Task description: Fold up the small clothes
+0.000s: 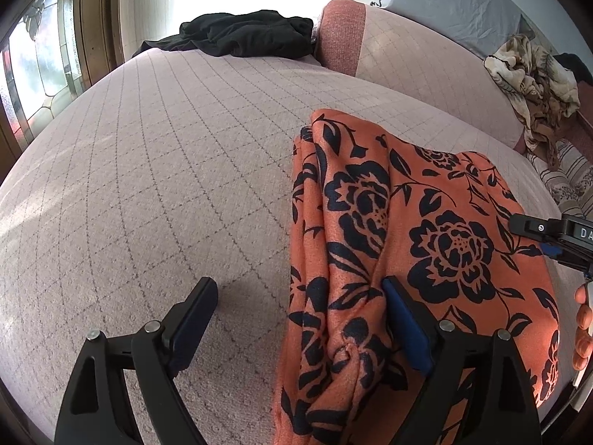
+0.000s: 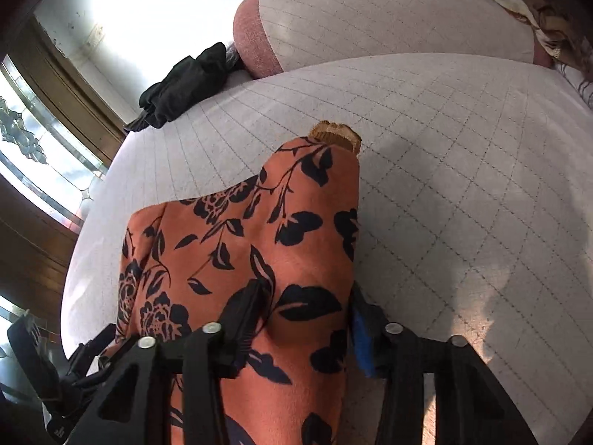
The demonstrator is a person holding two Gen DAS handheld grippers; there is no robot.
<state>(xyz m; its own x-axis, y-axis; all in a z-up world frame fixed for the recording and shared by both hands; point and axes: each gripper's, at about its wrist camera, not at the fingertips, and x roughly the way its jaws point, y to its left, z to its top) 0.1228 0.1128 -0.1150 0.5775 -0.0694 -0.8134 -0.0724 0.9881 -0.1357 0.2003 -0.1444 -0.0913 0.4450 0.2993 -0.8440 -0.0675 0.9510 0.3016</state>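
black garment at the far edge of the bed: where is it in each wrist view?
Left wrist: black garment top centre, on the far edge of the quilted bed cover.
Right wrist: black garment upper left, same far edge.
Shared landmark: pink bolster cushion just right of it in both views.

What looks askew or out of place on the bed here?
The orange floral garment is bunched in thick lengthwise ridges along its left edge rather than lying flat, and a tan ribbed edge pokes out at its far tip.
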